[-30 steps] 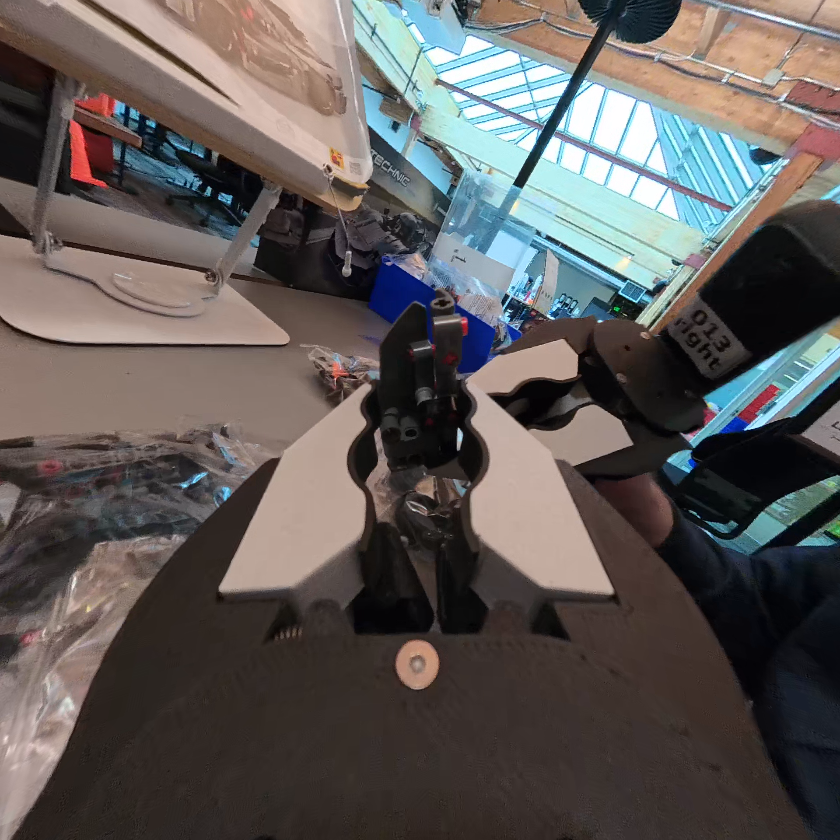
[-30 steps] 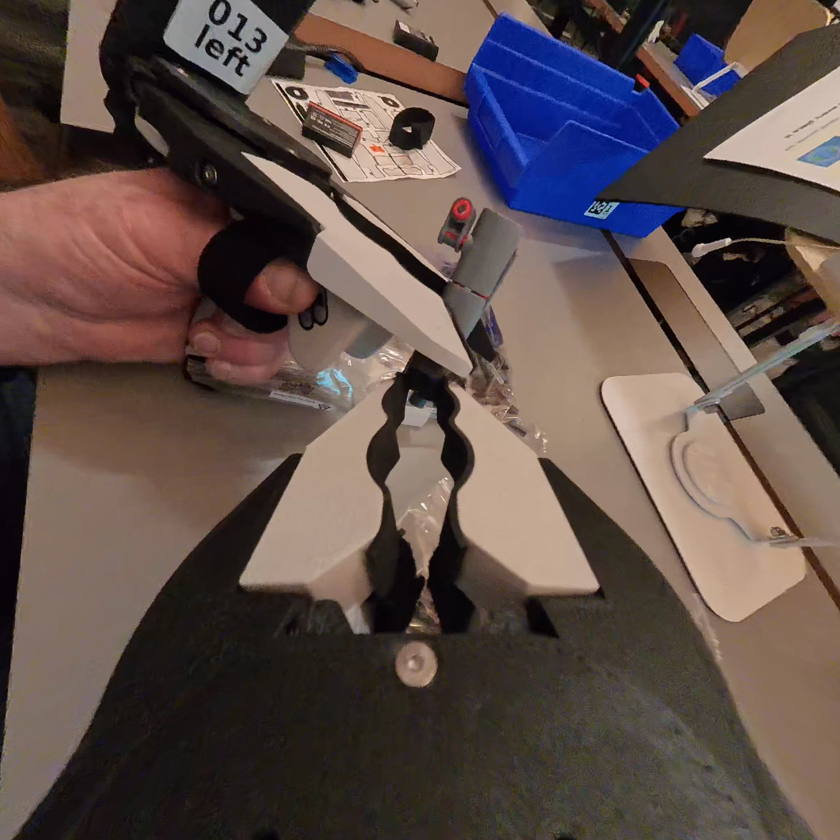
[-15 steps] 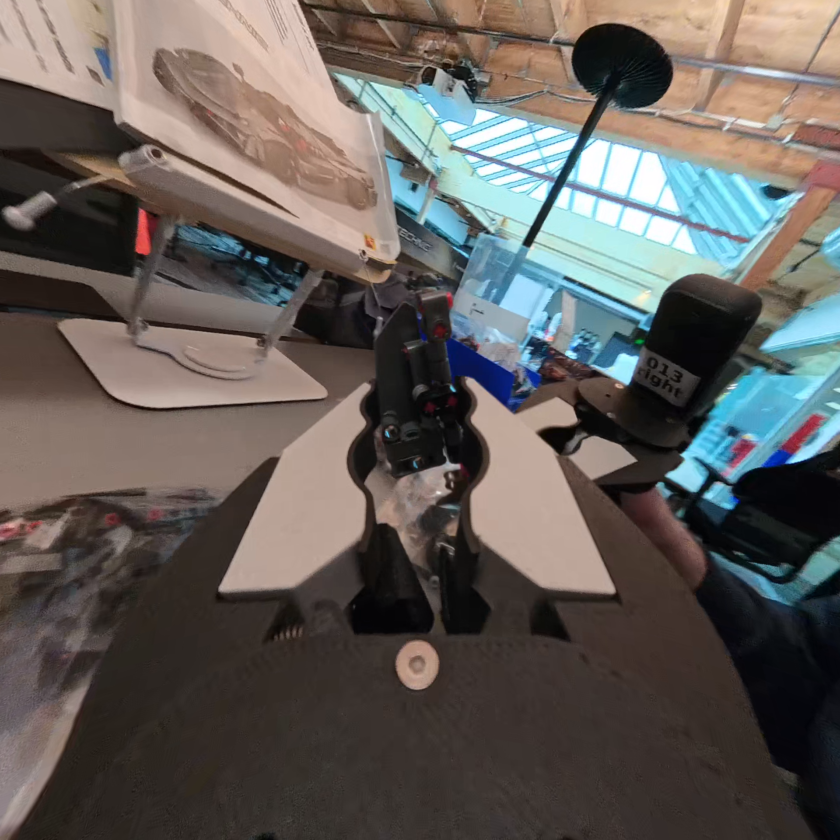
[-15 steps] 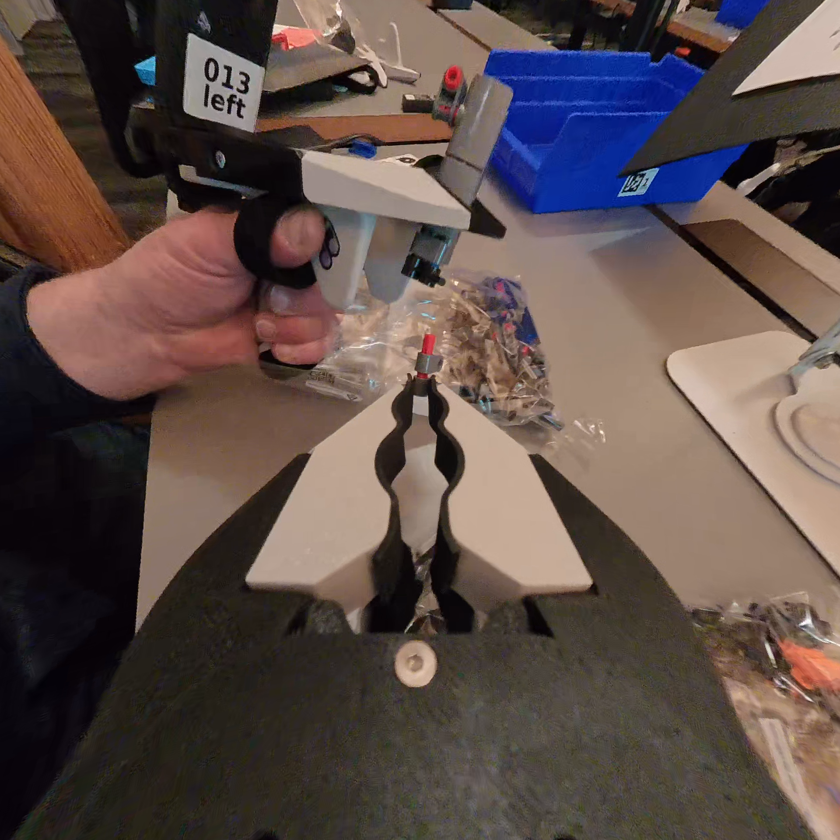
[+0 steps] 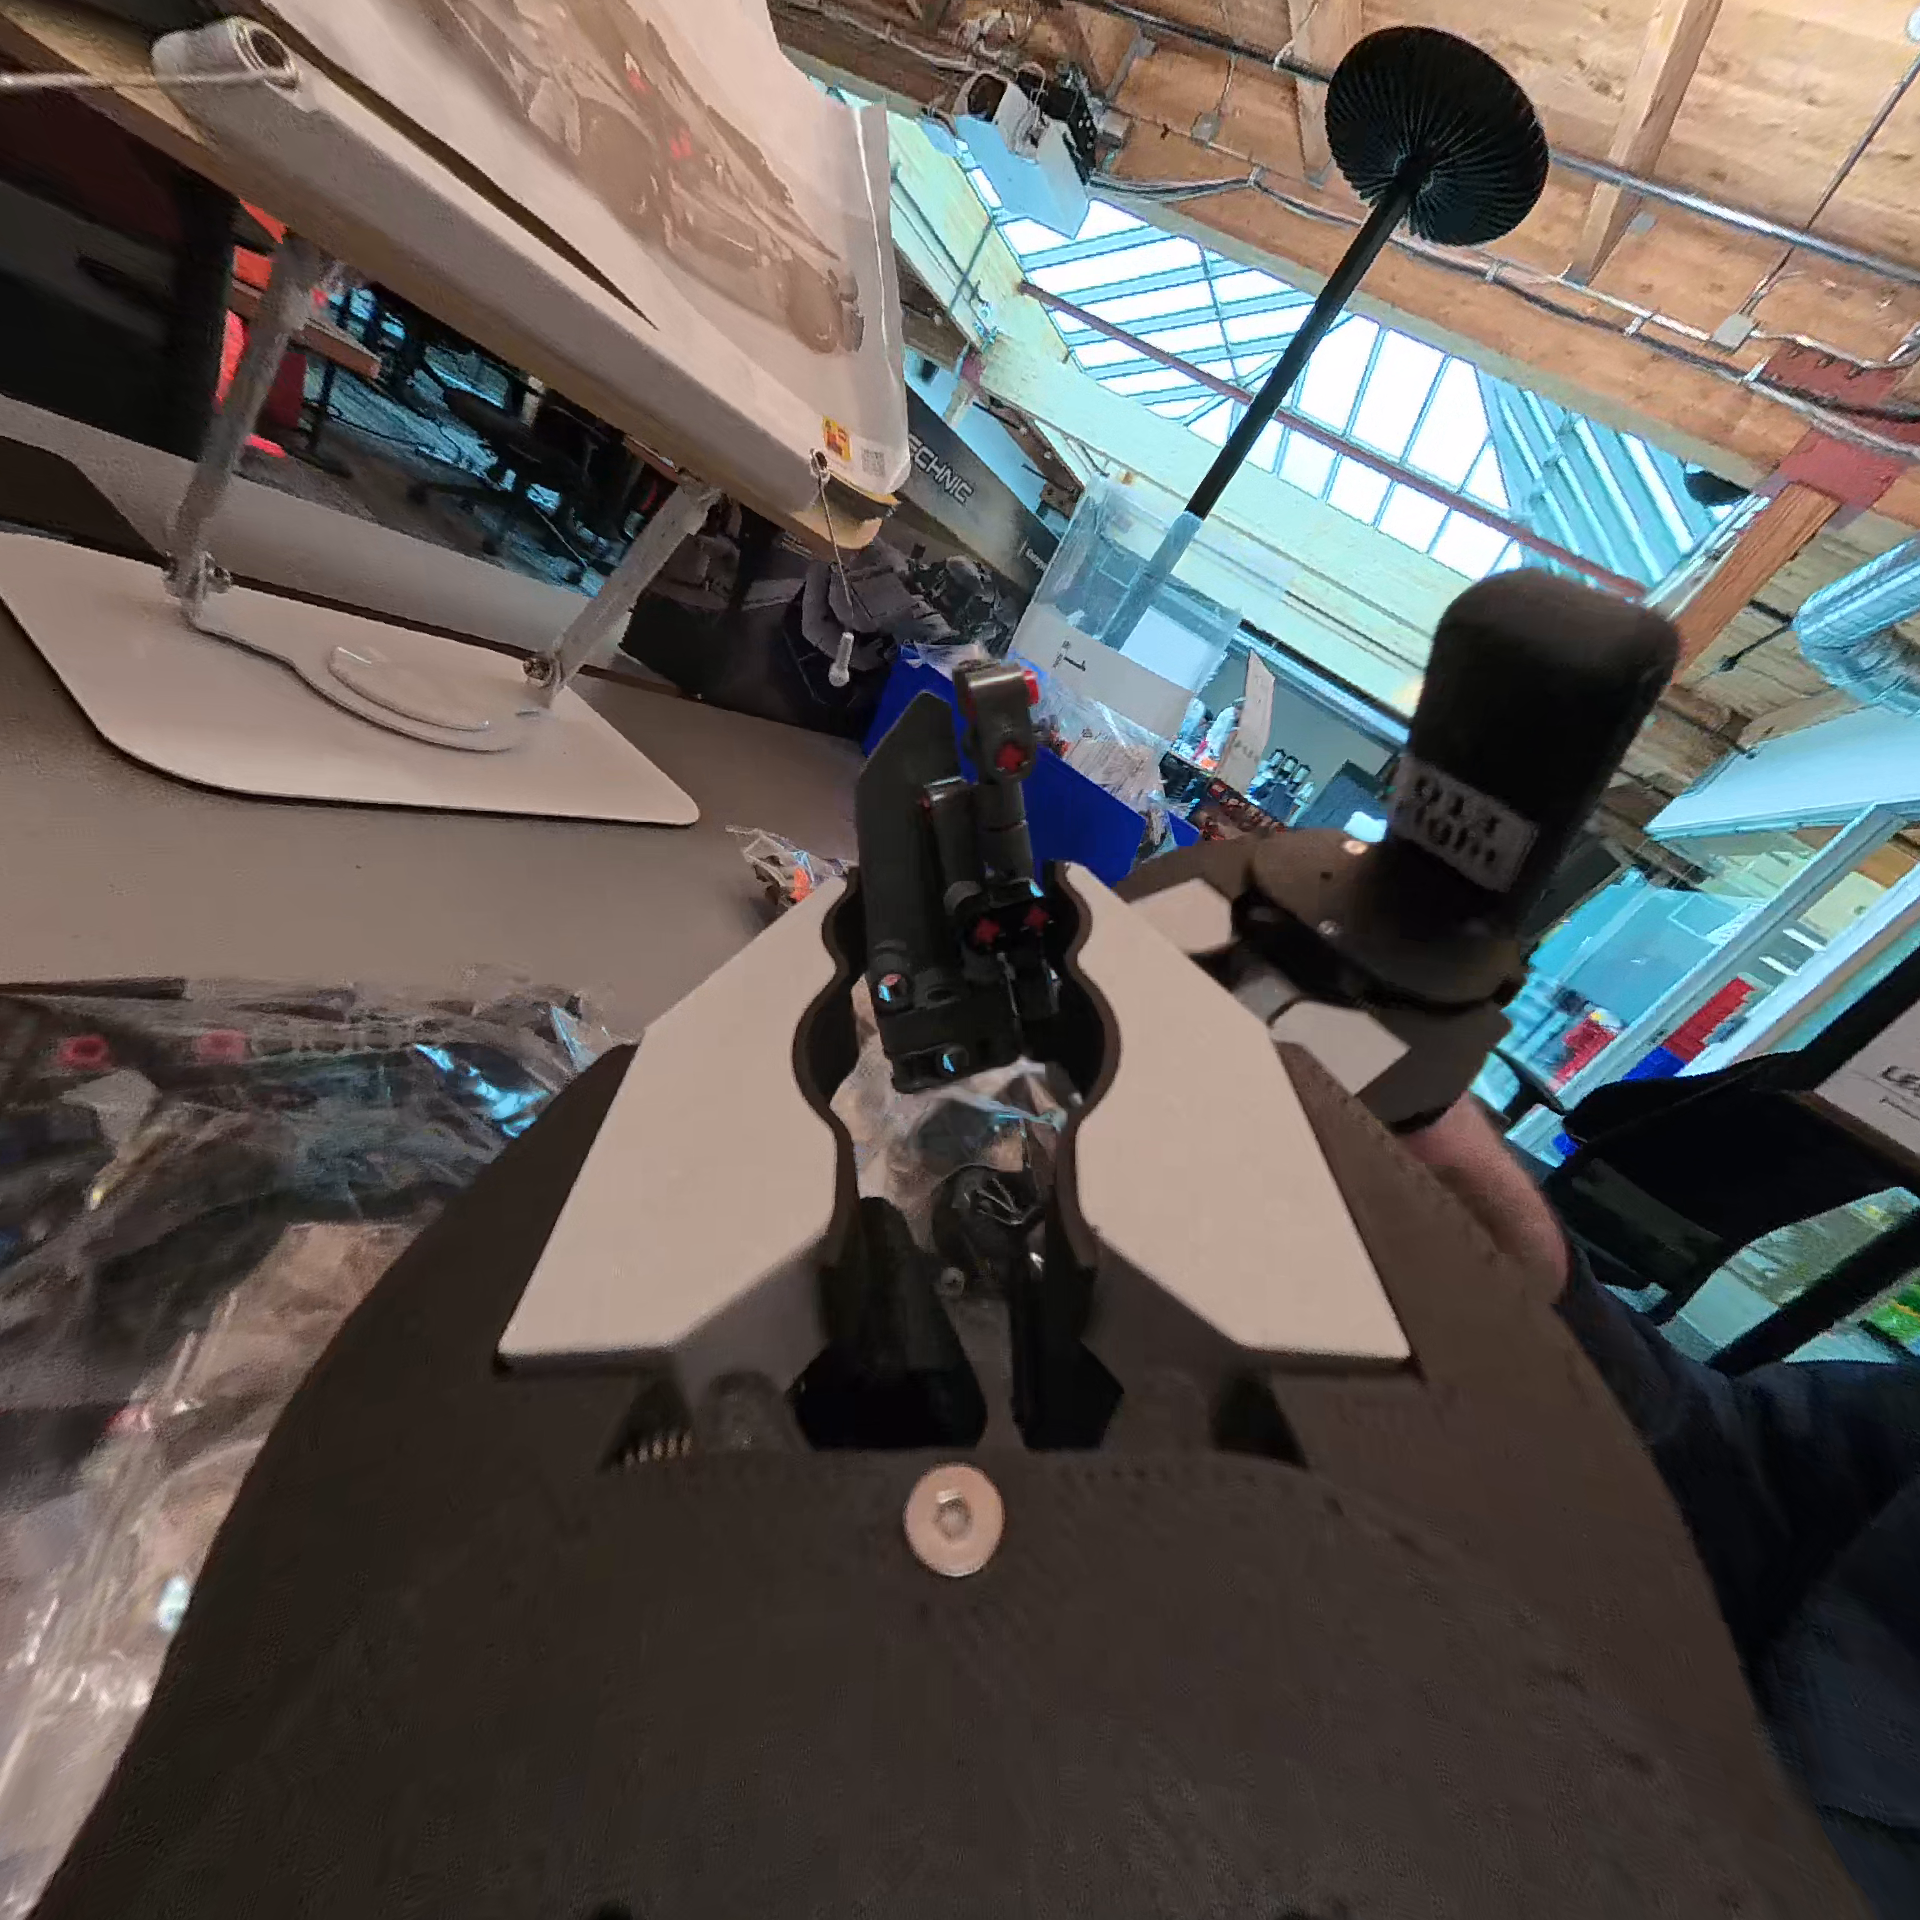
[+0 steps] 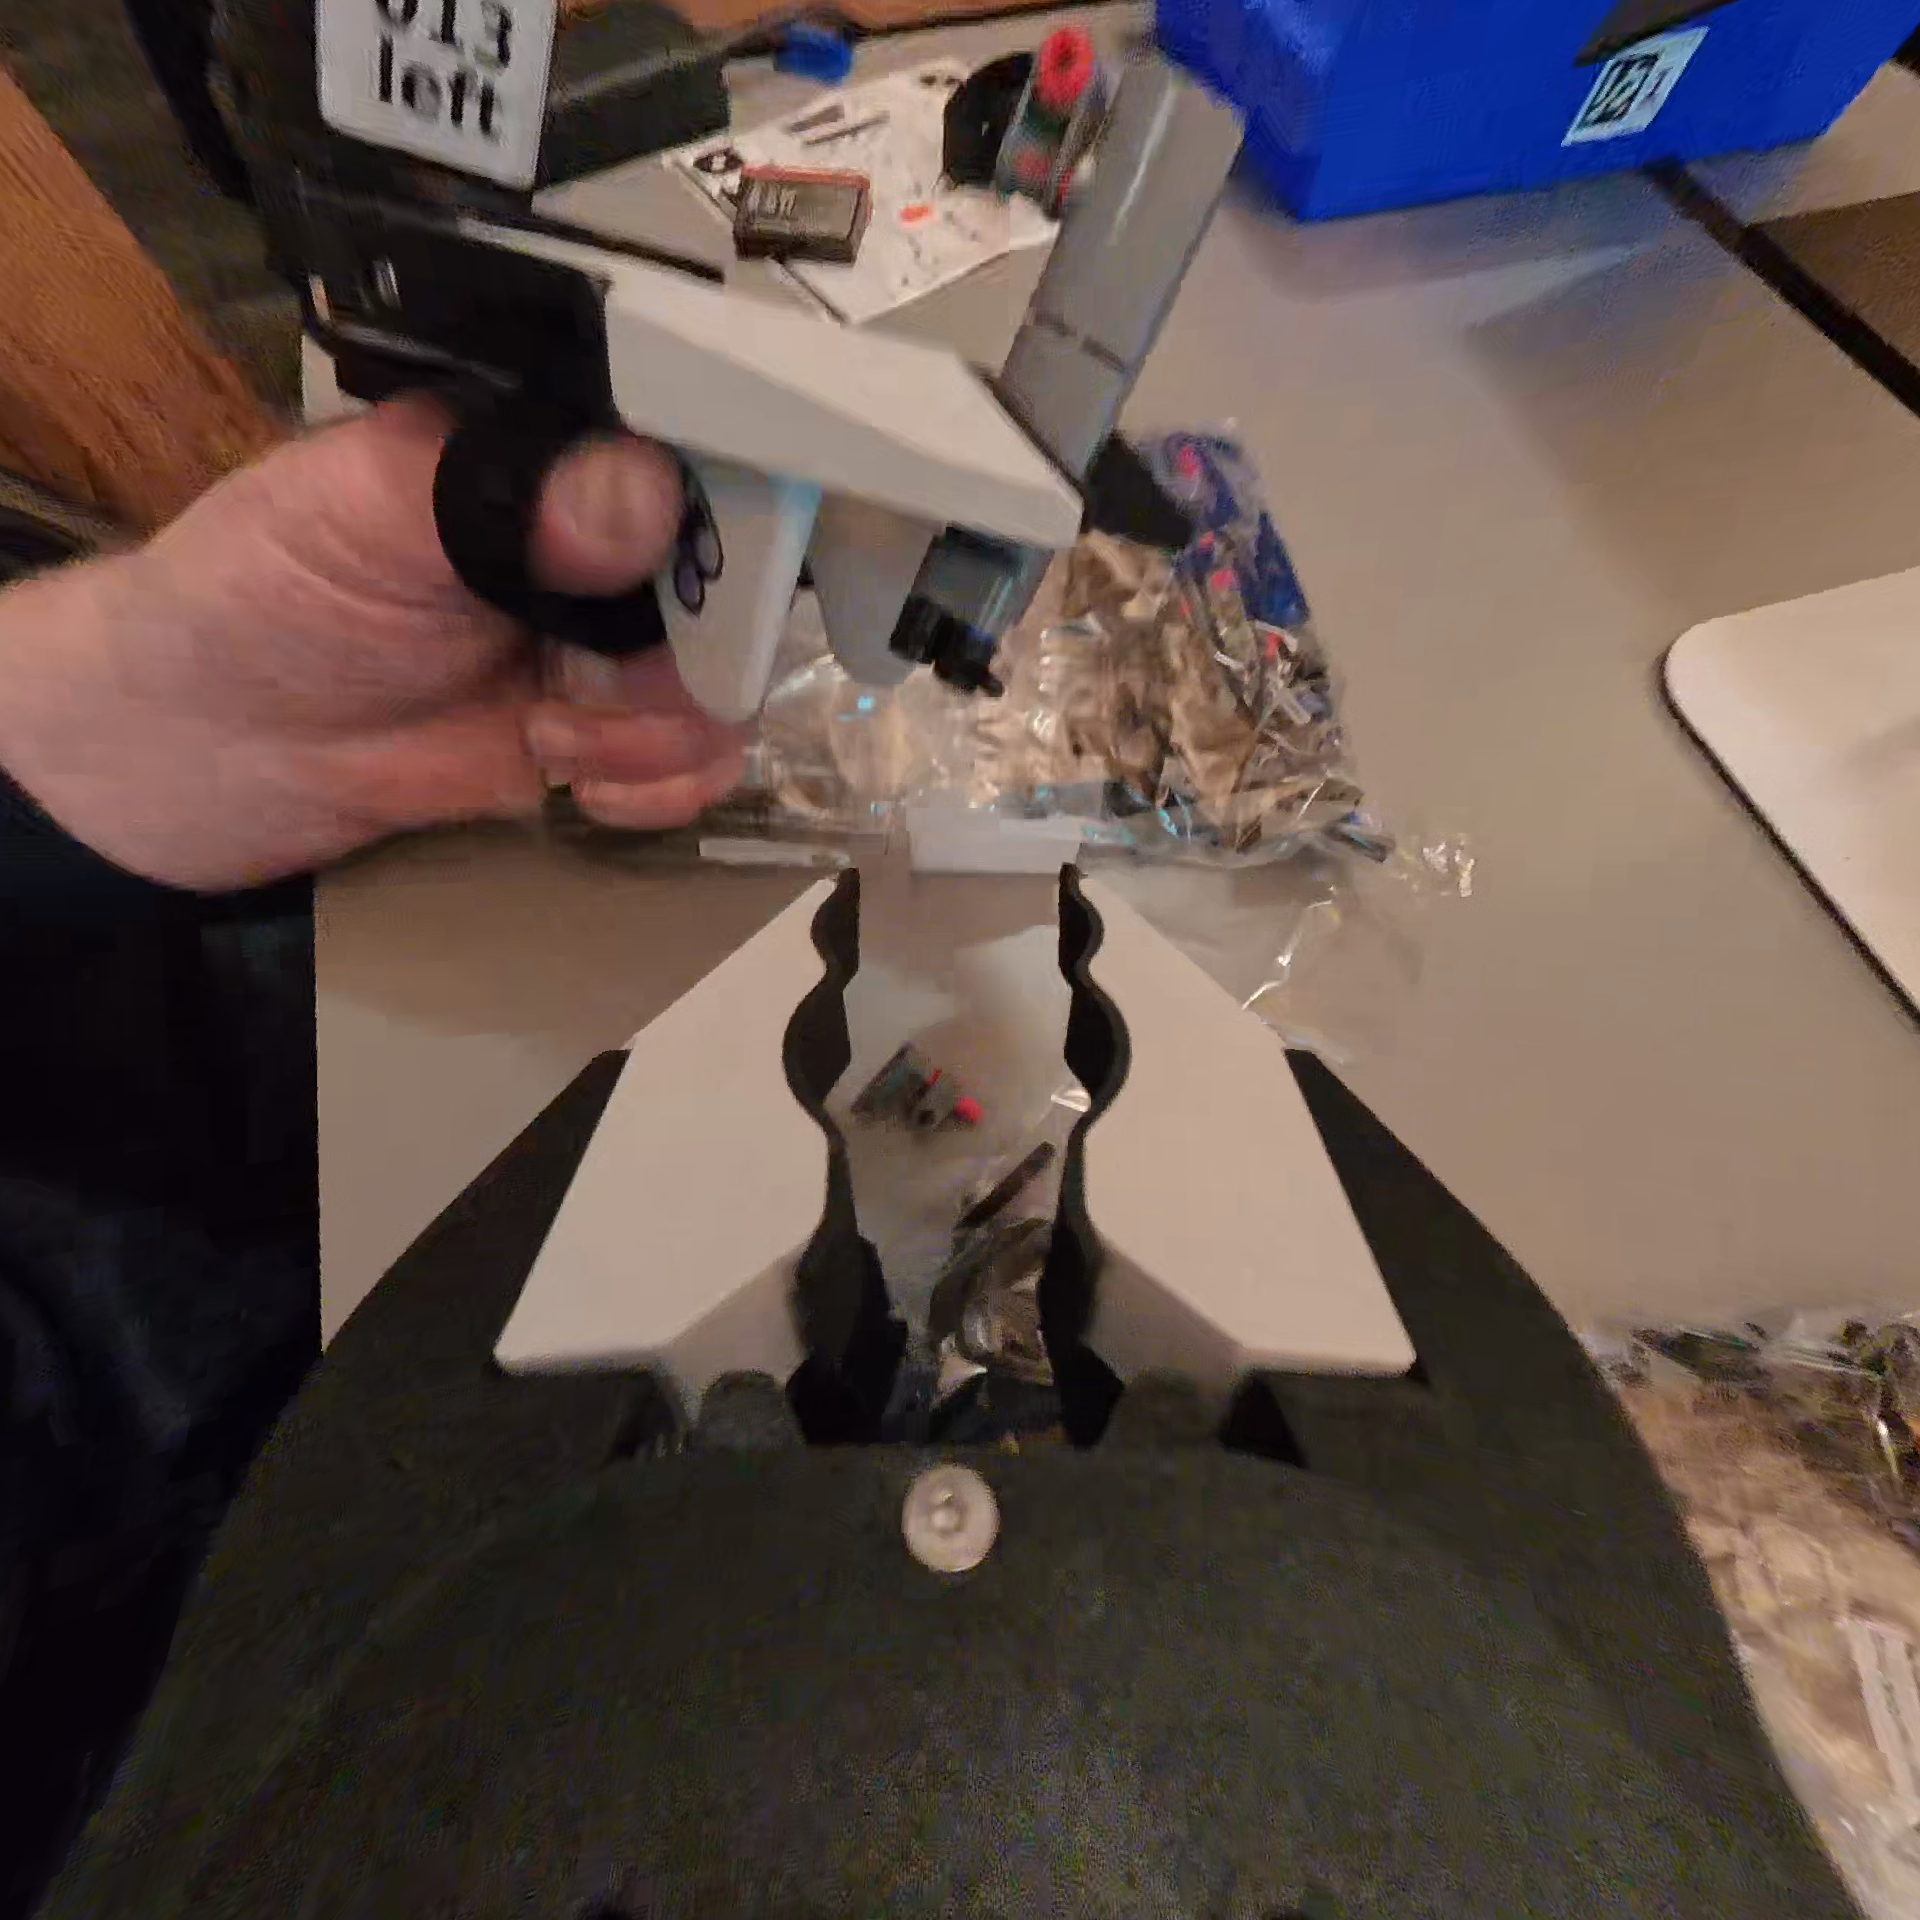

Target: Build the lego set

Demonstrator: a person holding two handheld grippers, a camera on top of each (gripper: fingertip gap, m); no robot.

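My left gripper (image 5: 956, 883) is shut on a dark grey and black lego assembly (image 5: 951, 935) with red pins, which stands up out of the jaws. The right wrist view shows that gripper (image 6: 997, 540) from the side, with a hand (image 6: 312, 644) on it and the grey assembly (image 6: 1117, 281) sticking up. My right gripper (image 6: 961, 883) is open and holds nothing. A small grey piece with a red tip (image 6: 914, 1096) shows below, between its fingers, over the table. The right gripper (image 5: 1236, 966) sits just right of the left one.
Clear bags of lego parts lie on the grey table (image 6: 1558, 436): one ahead (image 6: 1174, 686), one at the right edge (image 6: 1787, 1455), several at the left (image 5: 208, 1143). A blue bin (image 6: 1507, 94), a booklet stand's white base (image 5: 312, 717) and a printed sheet (image 6: 904, 229) stand farther off. The left gripper's tips are roughly 7 cm from the right gripper's.
My right gripper was shut on a small red-tipped pin; its jaws have opened and the piece now shows below them. The left gripper has tilted a little, still gripping the assembly.
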